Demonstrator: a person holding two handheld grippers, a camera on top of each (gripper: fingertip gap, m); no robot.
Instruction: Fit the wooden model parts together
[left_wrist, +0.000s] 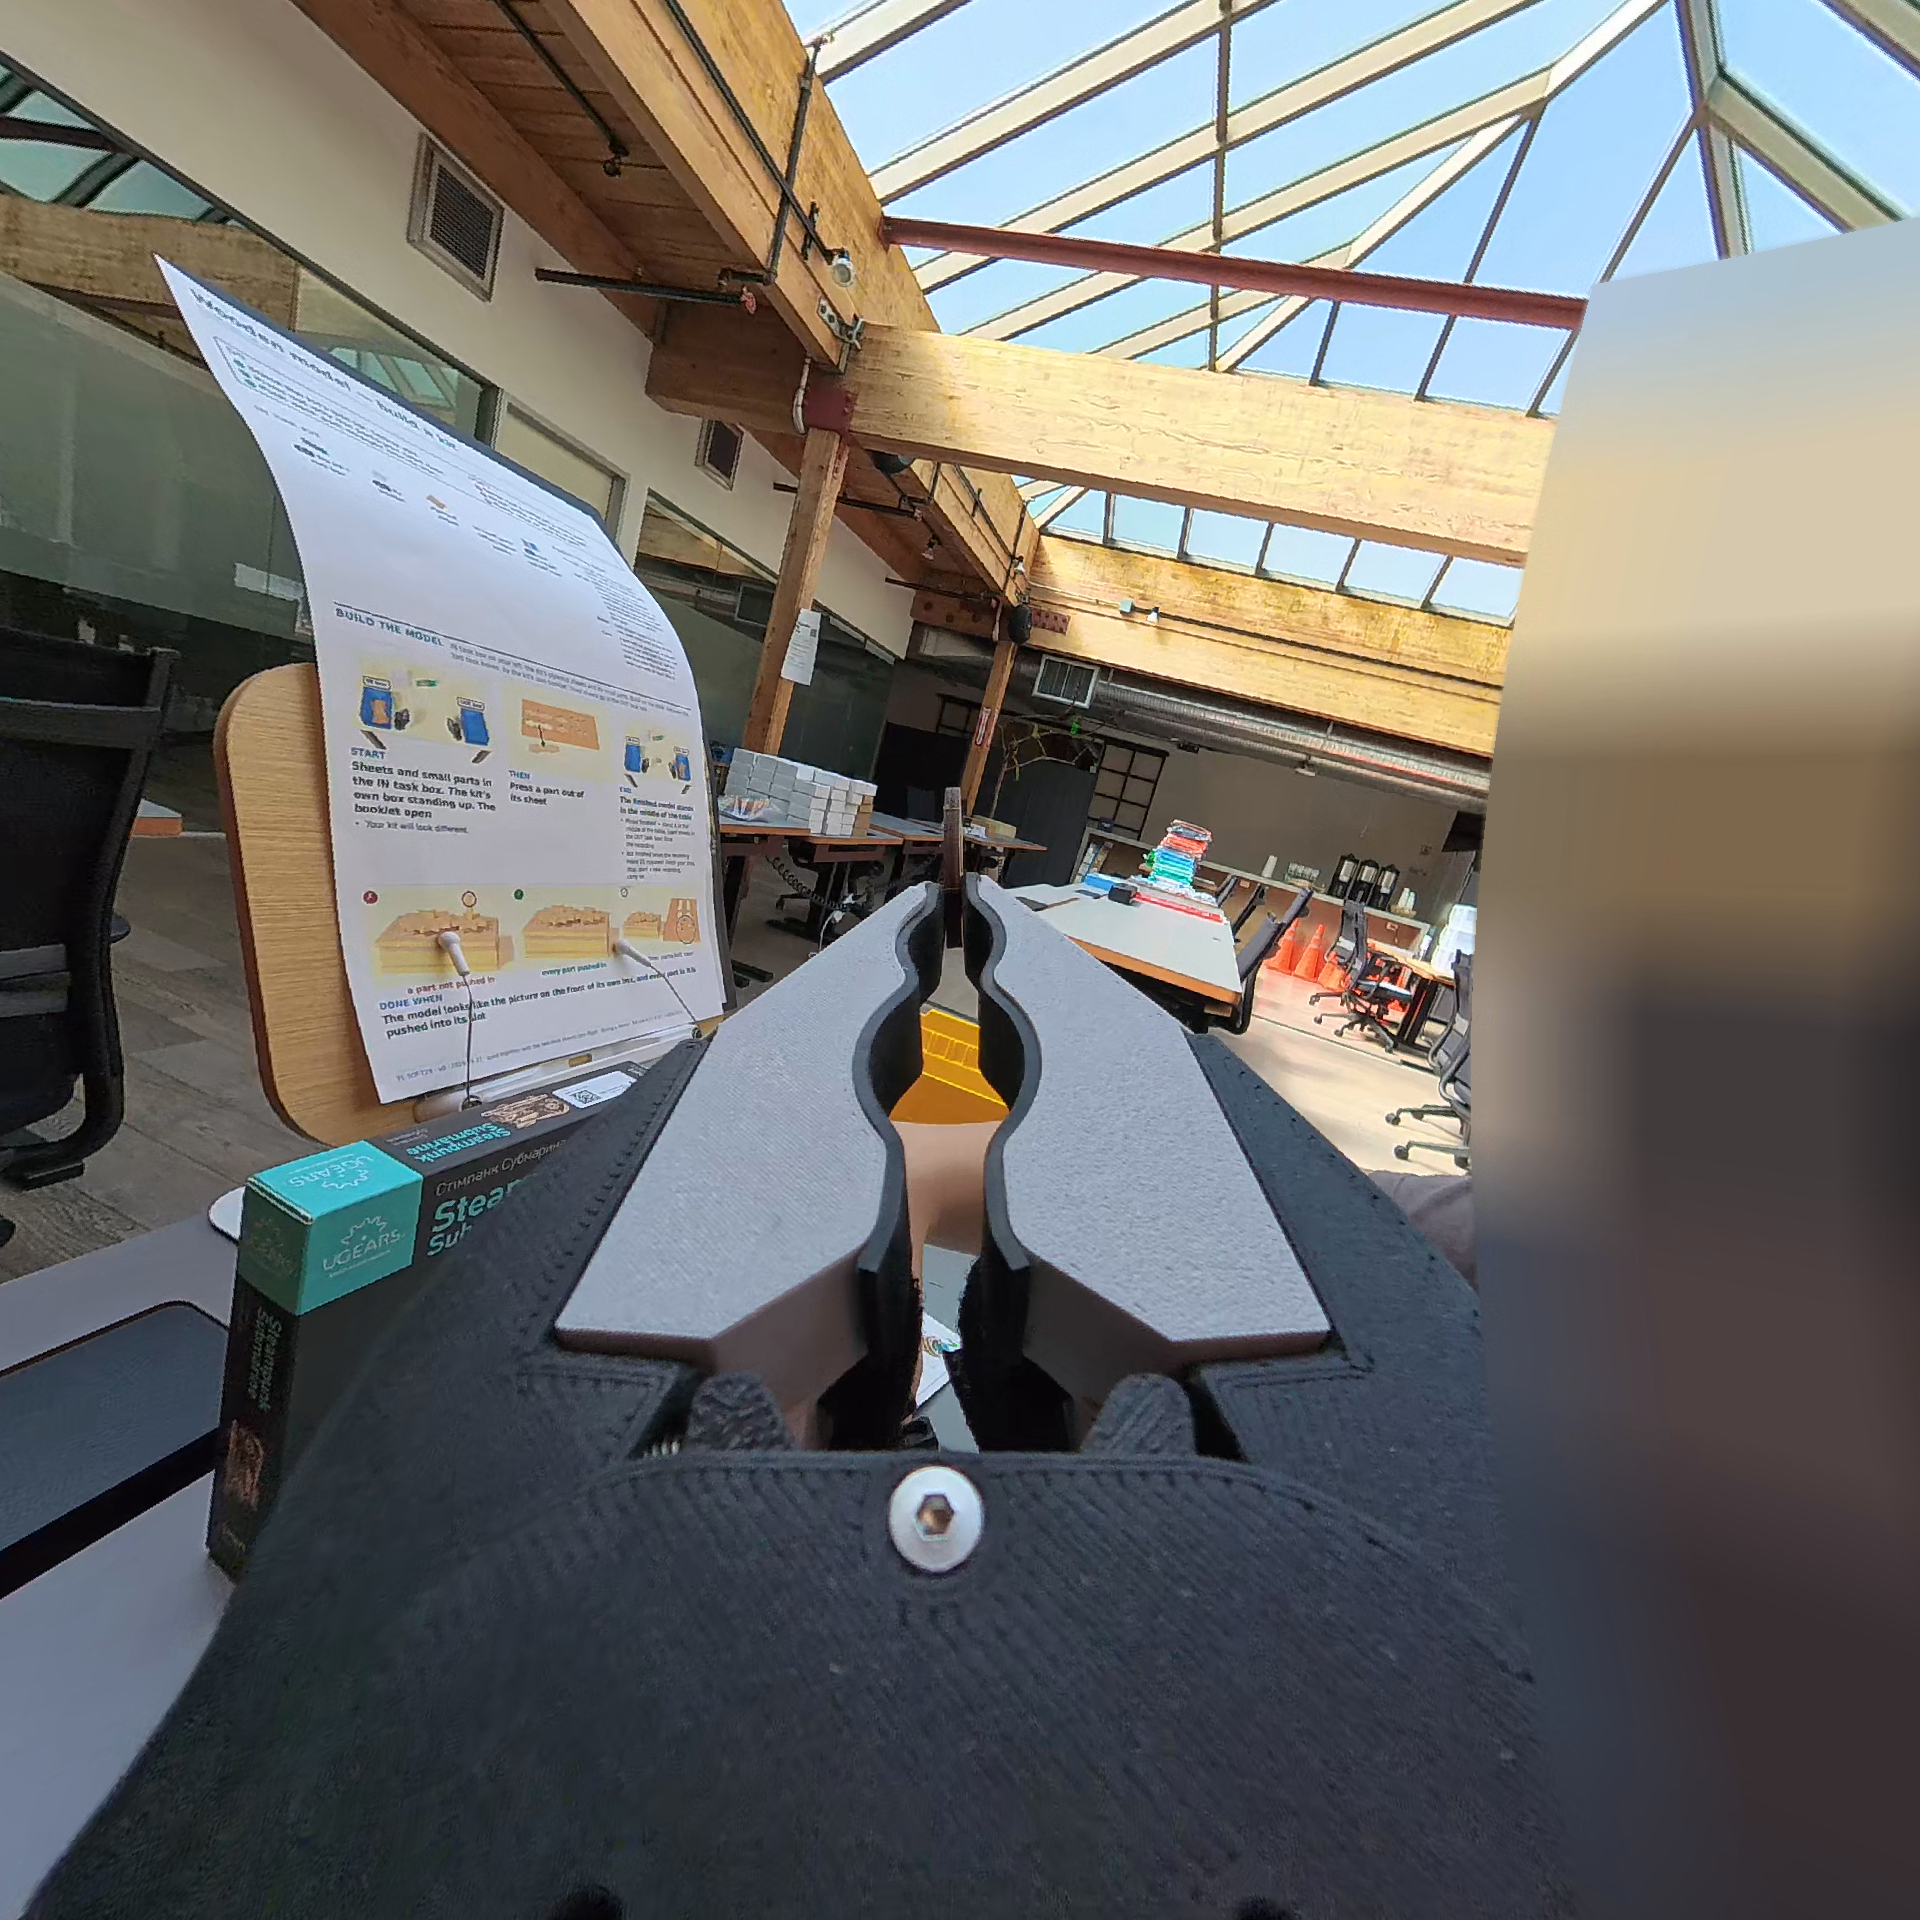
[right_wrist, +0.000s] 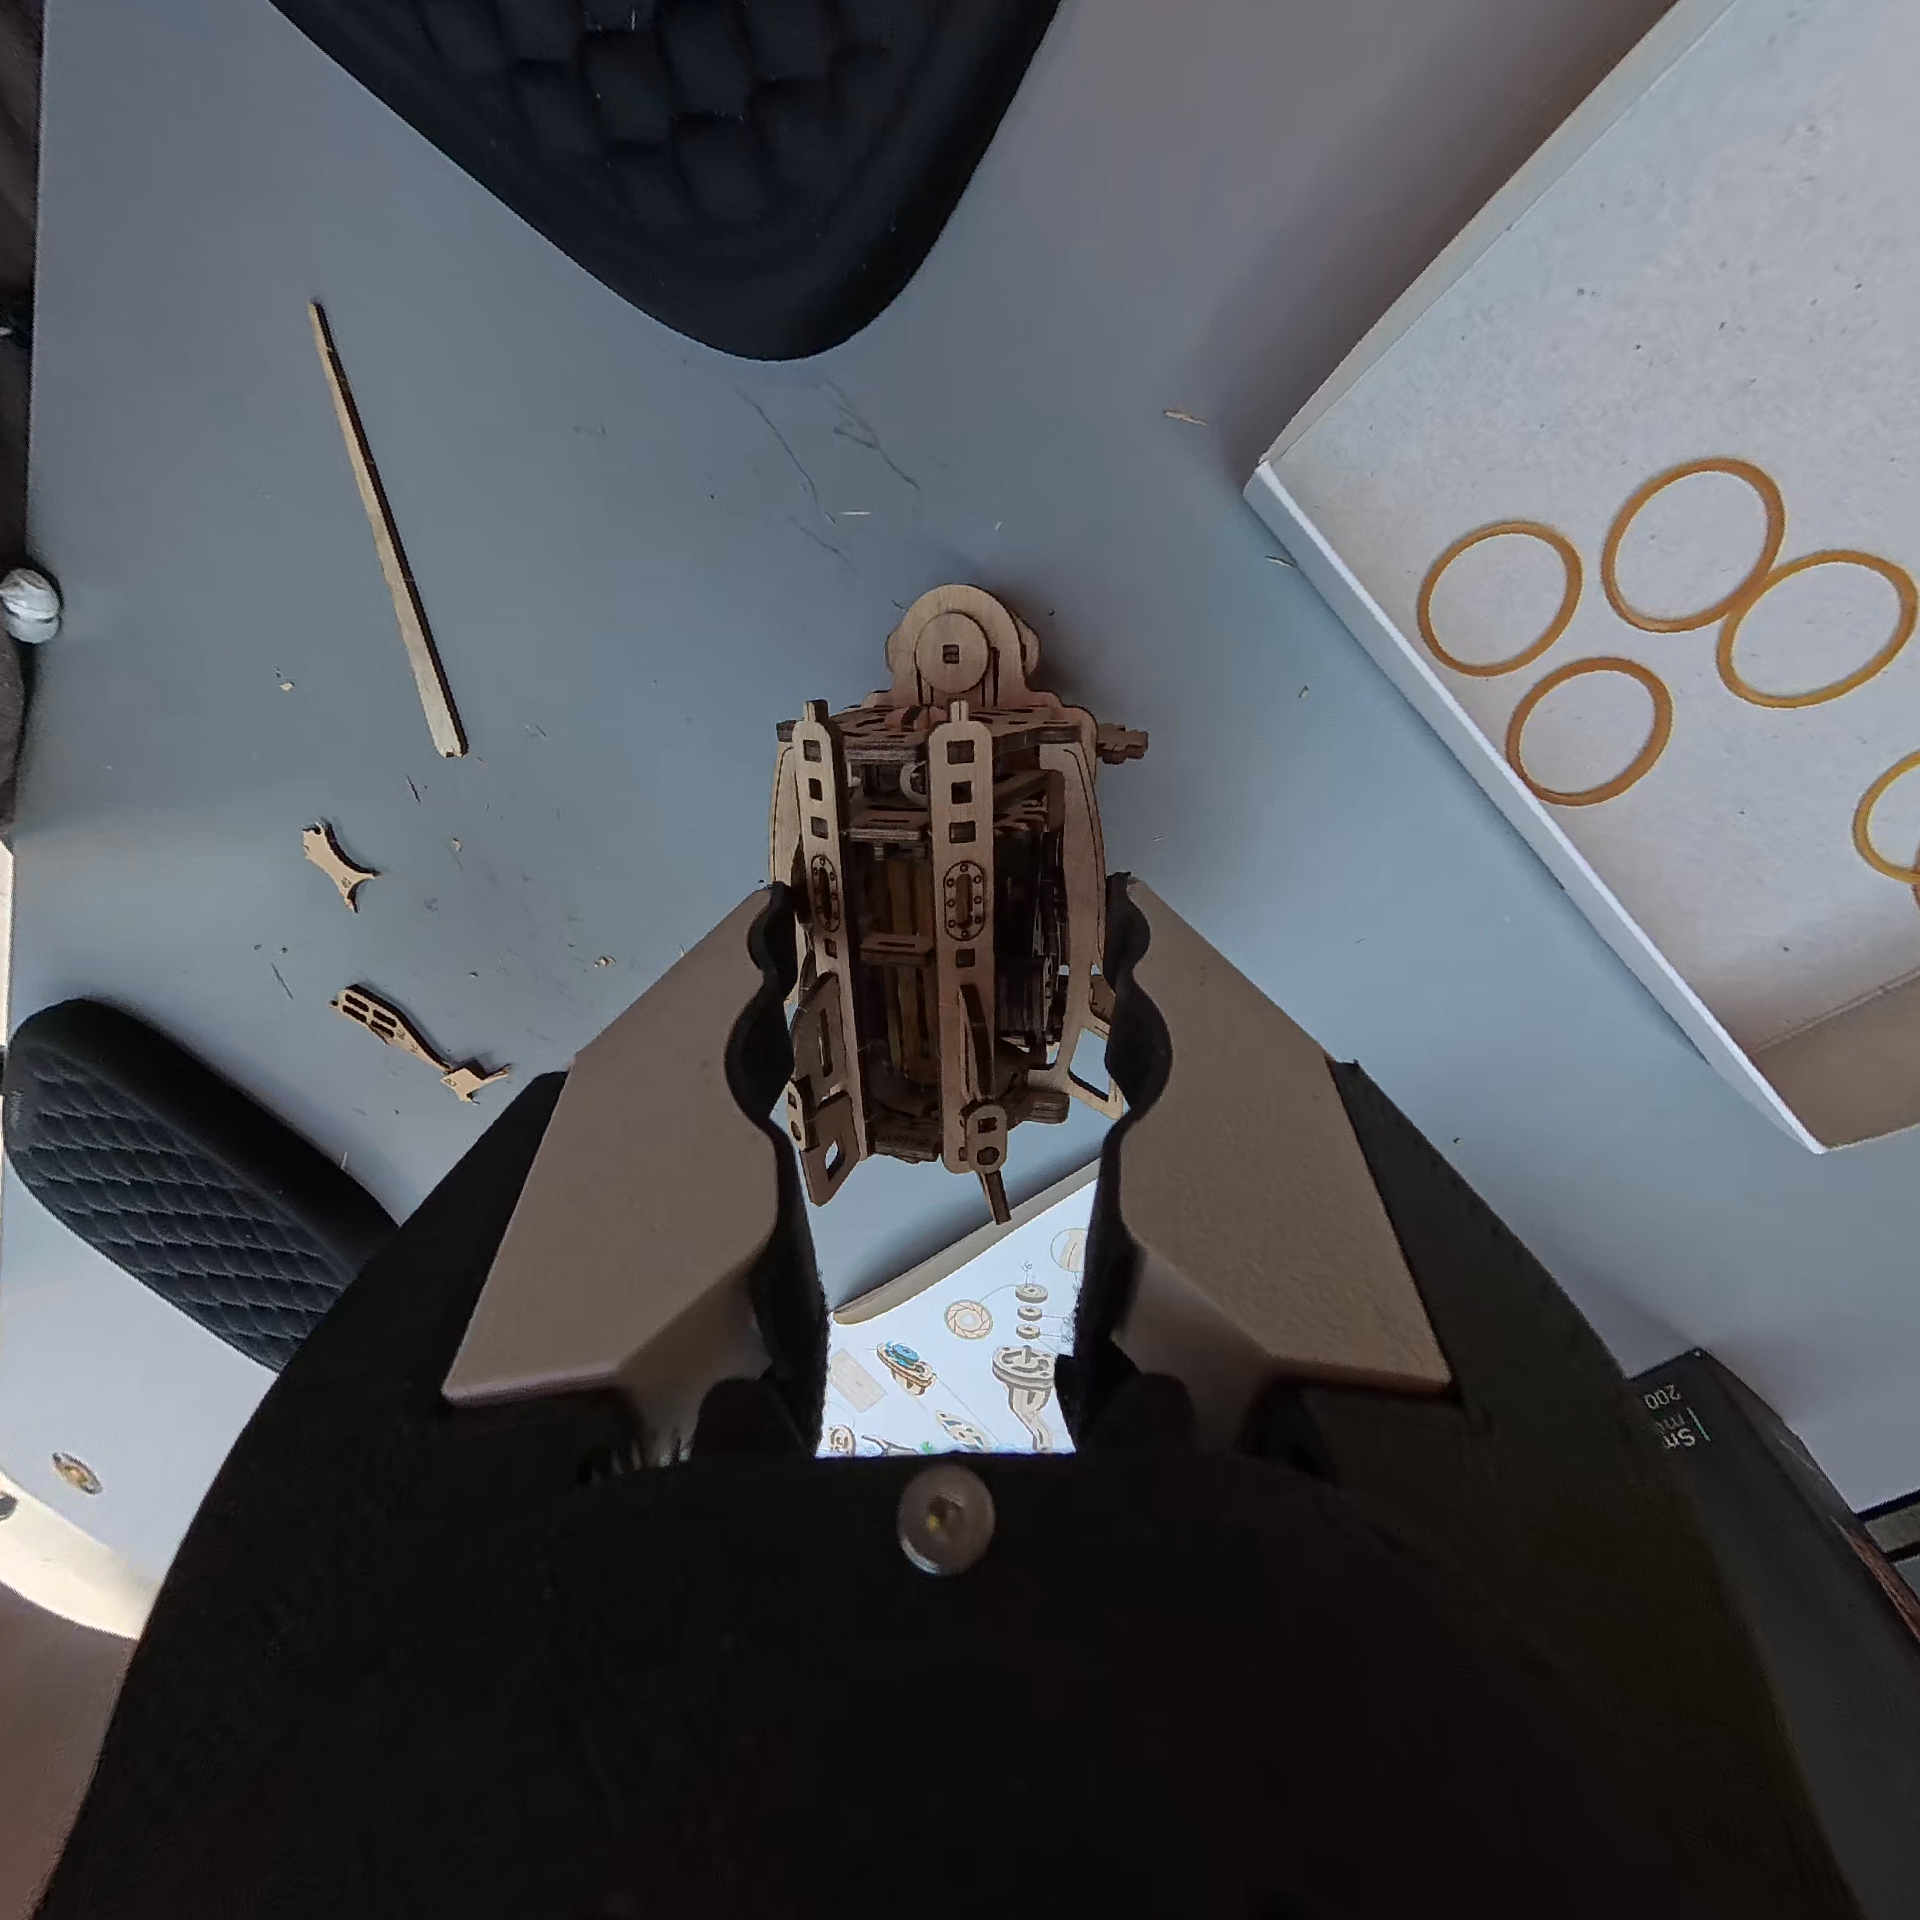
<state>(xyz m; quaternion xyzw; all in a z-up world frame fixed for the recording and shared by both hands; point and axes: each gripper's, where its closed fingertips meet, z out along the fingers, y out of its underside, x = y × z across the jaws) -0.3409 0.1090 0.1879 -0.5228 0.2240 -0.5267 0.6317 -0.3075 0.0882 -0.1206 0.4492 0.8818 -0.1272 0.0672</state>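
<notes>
Between the two fingers of the right gripper (right_wrist: 948, 914), at the centre of the right wrist view, sits a partly built wooden model (right_wrist: 930, 914), a barrel-shaped cage of laser-cut strips and plates, held above the grey table (right_wrist: 623, 540). The jaws stand moderately wide, closed onto the model's sides. Its thin slotted strips look fragile, so a harder squeeze might crack one or push a fitted piece out of its slot.

At centre left of that view lie loose parts: a long thin wooden stick (right_wrist: 387, 530) and two small wooden offcuts (right_wrist: 338, 864), (right_wrist: 416, 1039). A white tray (right_wrist: 1621, 582) in the upper right holds tan rubber bands (right_wrist: 1499, 597). An open instruction booklet (right_wrist: 956, 1361) shows below the model.

At the centre of the left wrist view, the left gripper (left_wrist: 953, 904) is nearly closed, pinching a small dark wooden part (left_wrist: 952, 831) that pokes up past the fingertips. Only its narrow edge is gripped, so it may twist or slip when pressed into the model. The kit box (left_wrist: 343, 1247) and an instruction sheet (left_wrist: 499, 748) on a wooden stand fill the left of that frame.
</notes>
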